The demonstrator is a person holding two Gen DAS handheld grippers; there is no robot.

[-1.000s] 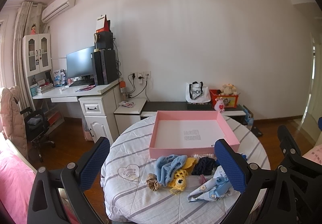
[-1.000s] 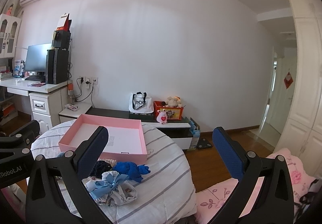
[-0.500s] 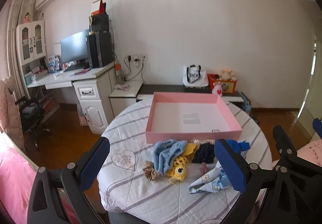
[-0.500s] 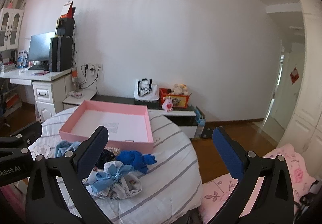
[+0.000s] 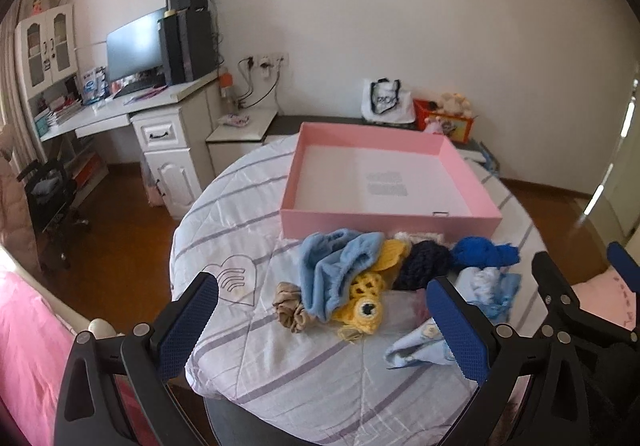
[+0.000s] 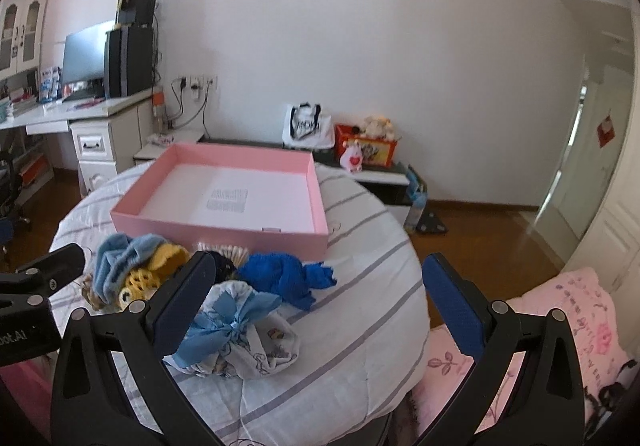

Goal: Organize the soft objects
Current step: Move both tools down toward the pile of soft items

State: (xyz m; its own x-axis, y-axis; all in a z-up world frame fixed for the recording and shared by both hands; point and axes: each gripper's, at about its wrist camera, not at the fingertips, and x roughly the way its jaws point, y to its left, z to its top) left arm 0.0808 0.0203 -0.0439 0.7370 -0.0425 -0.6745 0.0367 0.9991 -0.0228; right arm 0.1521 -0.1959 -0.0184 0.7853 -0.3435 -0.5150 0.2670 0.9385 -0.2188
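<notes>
A pile of soft items lies on a round table (image 5: 280, 358) in front of an empty pink box (image 5: 384, 224): a light blue fleece piece (image 5: 332, 266), a yellow crochet toy (image 5: 366, 308), a beige scrunchie (image 5: 290, 306), a navy knit (image 5: 424, 264), a royal blue cloth (image 5: 484, 252) and a pale blue bow cloth (image 6: 236, 330). My left gripper (image 5: 320, 320) is open, above the table's near edge, short of the pile. My right gripper (image 6: 320, 294) is open, above the table's right side; the box (image 6: 224, 234) also shows there.
A white desk (image 5: 132, 113) with a monitor stands at the back left, a low black cabinet (image 6: 372, 173) with a bag and a red toy box along the wall. Pink bedding (image 6: 560, 326) lies at the right, wooden floor around the table.
Both grippers have tilted down and moved closer to the table; the pile and box now sit larger and higher in view. Both stay open and empty.
</notes>
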